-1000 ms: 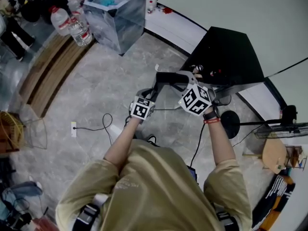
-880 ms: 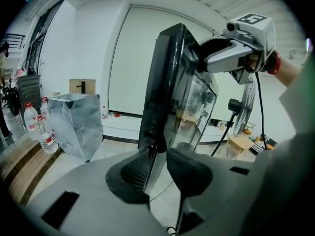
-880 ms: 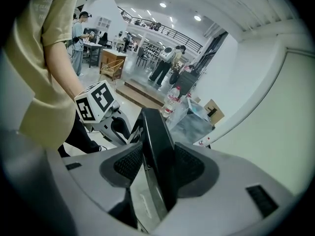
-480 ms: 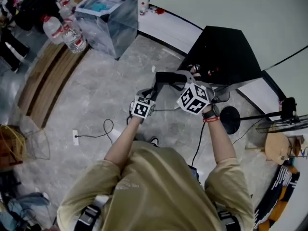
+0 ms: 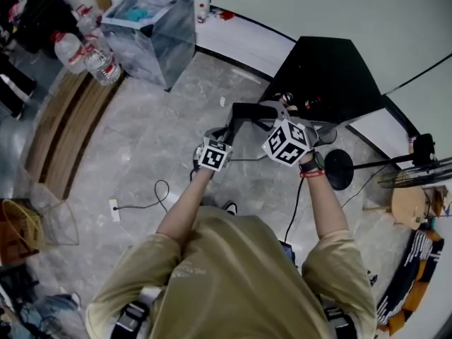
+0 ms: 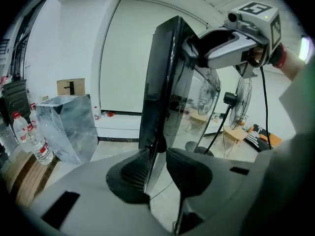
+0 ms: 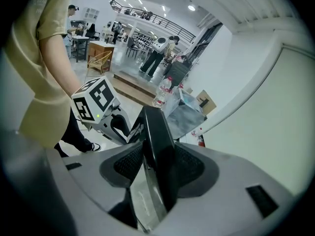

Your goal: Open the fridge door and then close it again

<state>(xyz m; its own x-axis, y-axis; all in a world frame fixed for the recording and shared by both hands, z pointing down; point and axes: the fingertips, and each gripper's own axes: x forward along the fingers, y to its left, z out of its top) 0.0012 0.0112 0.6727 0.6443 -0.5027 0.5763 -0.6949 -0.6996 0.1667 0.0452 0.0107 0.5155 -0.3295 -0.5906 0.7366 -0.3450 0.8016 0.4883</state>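
Observation:
The black fridge (image 5: 325,73) stands against the white wall with its dark glossy door (image 5: 247,110) swung out, seen edge-on in the head view. My left gripper (image 5: 227,131) is shut on the door's edge lower down, the edge (image 6: 162,82) running up between its pads. My right gripper (image 5: 272,116) is shut on the same door edge (image 7: 155,132) higher up, its pads pressing on both faces. Each gripper shows in the other's view: the right gripper (image 6: 231,43) at the upper right, the left gripper (image 7: 96,104) at the left with its marker cube.
A clear plastic bin (image 5: 148,20) and water bottles (image 5: 85,51) stand at the far left, beside a wooden step (image 5: 56,126). A fan stand's round base (image 5: 337,169) sits right of the fridge. A cable (image 5: 159,193) lies on the marble floor. People stand far off.
Both grippers, together with the door edge, have shifted slightly to the right over the floor, toward the fridge body. Both grips look unchanged.

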